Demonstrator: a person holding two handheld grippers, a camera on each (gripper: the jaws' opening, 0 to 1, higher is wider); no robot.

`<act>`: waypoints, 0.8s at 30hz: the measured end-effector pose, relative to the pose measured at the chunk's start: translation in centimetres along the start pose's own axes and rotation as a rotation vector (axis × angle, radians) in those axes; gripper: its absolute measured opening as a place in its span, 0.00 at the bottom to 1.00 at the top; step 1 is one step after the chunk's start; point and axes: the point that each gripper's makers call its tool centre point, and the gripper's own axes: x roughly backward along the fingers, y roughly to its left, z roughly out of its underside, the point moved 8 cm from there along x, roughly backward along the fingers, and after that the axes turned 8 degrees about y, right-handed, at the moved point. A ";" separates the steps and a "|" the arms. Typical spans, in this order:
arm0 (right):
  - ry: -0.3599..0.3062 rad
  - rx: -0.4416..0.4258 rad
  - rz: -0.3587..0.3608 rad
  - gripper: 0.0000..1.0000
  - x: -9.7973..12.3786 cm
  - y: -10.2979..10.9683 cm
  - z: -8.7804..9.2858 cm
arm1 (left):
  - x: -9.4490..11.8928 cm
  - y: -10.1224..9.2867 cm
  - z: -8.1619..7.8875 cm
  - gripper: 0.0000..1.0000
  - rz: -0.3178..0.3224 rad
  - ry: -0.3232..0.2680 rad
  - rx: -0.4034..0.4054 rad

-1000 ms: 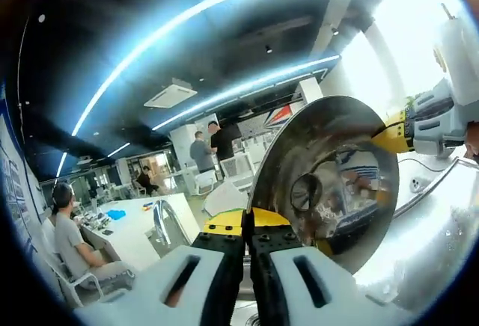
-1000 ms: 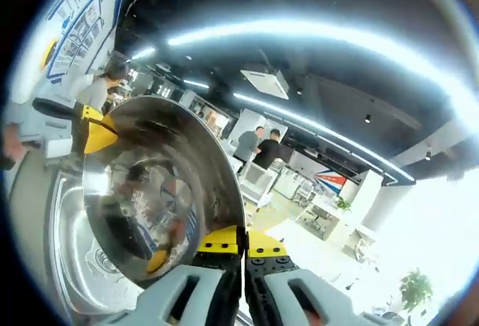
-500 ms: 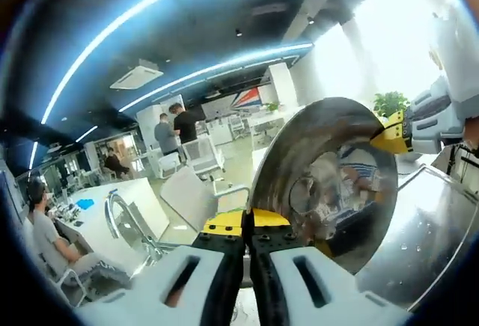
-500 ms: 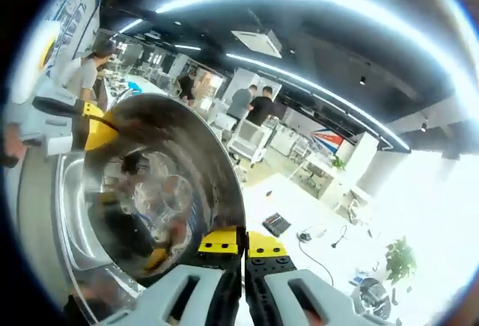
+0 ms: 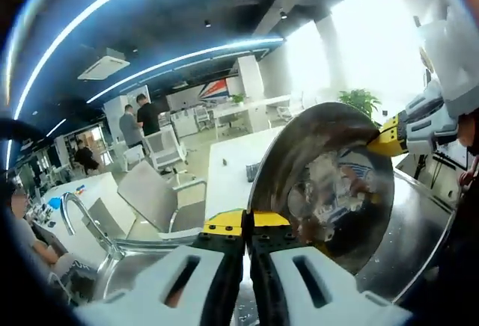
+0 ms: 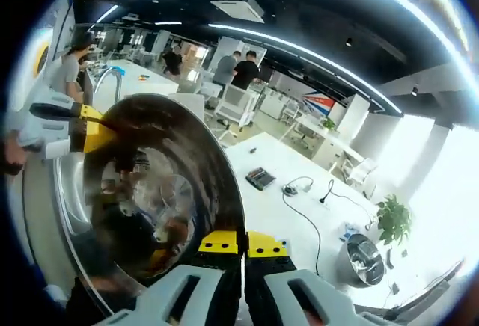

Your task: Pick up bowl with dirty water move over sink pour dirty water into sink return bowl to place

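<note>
Steel bowl tipped on edge over the sink

Left hand-held gripper (image 5: pixel 245 238) and right hand-held gripper (image 6: pixel 241 250) each pinch the steel bowl (image 5: pixel 329 180) rim, at 6 and 2 o'clock, above the sink (image 5: pixel 419 229). No writing is legible.

Silver bowl (image 5: pixel 329 184), yellow-tipped white tongs (image 5: pixel 245 230), white table (image 6: pixel 299 214).
</note>
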 end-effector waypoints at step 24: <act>0.339 -0.043 -0.087 0.00 -1.2 -1.9 13.2 | -4.3 -10.3 6.0 0.00 0.260 0.318 0.010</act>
